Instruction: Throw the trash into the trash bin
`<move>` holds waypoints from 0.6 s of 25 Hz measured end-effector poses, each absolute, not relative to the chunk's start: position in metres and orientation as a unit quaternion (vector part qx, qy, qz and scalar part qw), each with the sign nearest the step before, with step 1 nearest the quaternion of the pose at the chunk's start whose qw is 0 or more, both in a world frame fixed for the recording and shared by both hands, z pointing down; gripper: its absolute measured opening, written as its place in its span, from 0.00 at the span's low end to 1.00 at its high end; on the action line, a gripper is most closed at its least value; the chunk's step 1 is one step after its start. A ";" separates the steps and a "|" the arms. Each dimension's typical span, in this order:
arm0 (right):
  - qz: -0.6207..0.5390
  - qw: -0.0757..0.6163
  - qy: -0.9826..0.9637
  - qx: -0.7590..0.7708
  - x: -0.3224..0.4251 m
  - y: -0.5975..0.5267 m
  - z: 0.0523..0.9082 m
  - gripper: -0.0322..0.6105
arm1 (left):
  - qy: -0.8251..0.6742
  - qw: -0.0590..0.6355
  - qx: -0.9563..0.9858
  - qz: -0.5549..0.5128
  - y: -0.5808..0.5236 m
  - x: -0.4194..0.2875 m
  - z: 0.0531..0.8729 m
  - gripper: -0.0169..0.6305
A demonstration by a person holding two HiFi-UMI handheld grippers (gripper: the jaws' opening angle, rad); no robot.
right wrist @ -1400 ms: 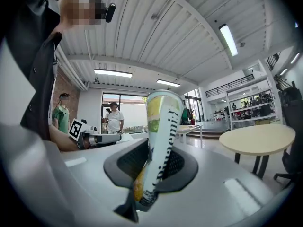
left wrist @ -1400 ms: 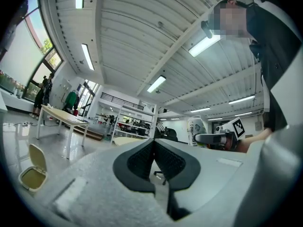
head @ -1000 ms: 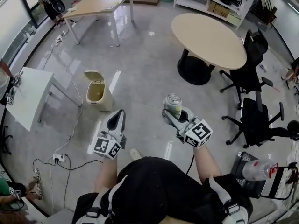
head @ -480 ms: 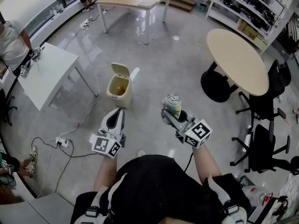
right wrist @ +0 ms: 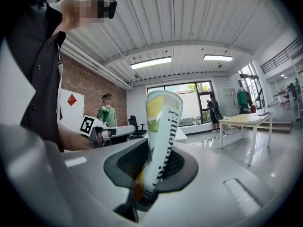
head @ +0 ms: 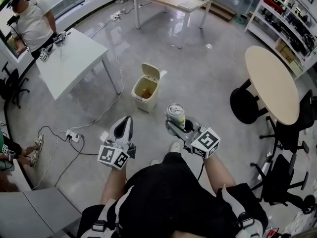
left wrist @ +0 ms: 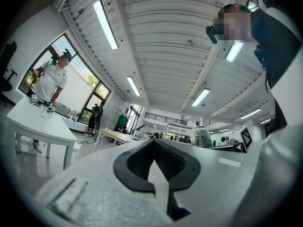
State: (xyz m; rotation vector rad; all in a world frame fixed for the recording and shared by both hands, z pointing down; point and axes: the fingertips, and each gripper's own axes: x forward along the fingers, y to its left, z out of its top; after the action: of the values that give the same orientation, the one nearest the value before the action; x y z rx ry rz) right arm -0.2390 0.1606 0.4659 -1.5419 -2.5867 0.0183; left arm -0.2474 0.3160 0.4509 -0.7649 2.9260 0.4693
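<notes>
The slim, cylindrical metal drink can [head: 175,117] is white with yellow and green patches, dark lettering running along its side, and a silvery top. It stands roughly upright in the right tool [head: 172,129], held in the air above the glossy grey floor [head: 198,83]. The tool's smooth light-grey plastic jaws are clamped on the can's lower part, with ribbed black pads pressing its sides. In the right gripper view the can leans slightly to the right, its bottom end sunk in the dark throat between the jaws.

The left tool [head: 127,120] has the same grey shell and black ribbed pads. Its jaws are together, their tips meeting in a point with nothing between them. Each tool carries a cube with black-and-white square markers at its back end.

The cream plastic trash bin [head: 143,103] is rounded and box-shaped, and stands on the floor ahead of both tools, apart from them. Its hinged lid [head: 151,72] is tipped up, and the inside looks brownish. It sits near the leg at a corner of a white rectangular table [head: 69,63].
</notes>
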 end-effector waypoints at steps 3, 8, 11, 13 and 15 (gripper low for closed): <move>0.012 0.067 -0.846 -0.528 -0.251 0.173 0.470 0.15 | 0.958 0.044 -0.239 0.153 0.323 -0.255 0.448 0.03; 0.032 0.070 -0.827 -0.557 -0.291 0.191 0.475 0.15 | 0.967 0.042 -0.206 0.140 0.339 -0.279 0.448 0.03; 0.042 0.069 -0.815 -0.574 -0.322 0.198 0.473 0.15 | 0.974 0.043 -0.181 0.132 0.347 -0.301 0.449 0.03; 0.053 0.073 -0.807 -0.584 -0.349 0.202 0.471 0.15 | 0.977 0.045 -0.169 0.125 0.349 -0.318 0.444 0.03; 0.061 0.075 -0.798 -0.594 -0.377 0.209 0.465 0.15 | 0.979 0.045 -0.159 0.119 0.354 -0.335 0.438 0.03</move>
State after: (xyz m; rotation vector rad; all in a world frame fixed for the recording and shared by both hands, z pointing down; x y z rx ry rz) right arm -0.3767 0.2087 0.4654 -1.7824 -2.3946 0.1837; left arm -0.3354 0.3539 0.4376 -0.4852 2.9906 0.3620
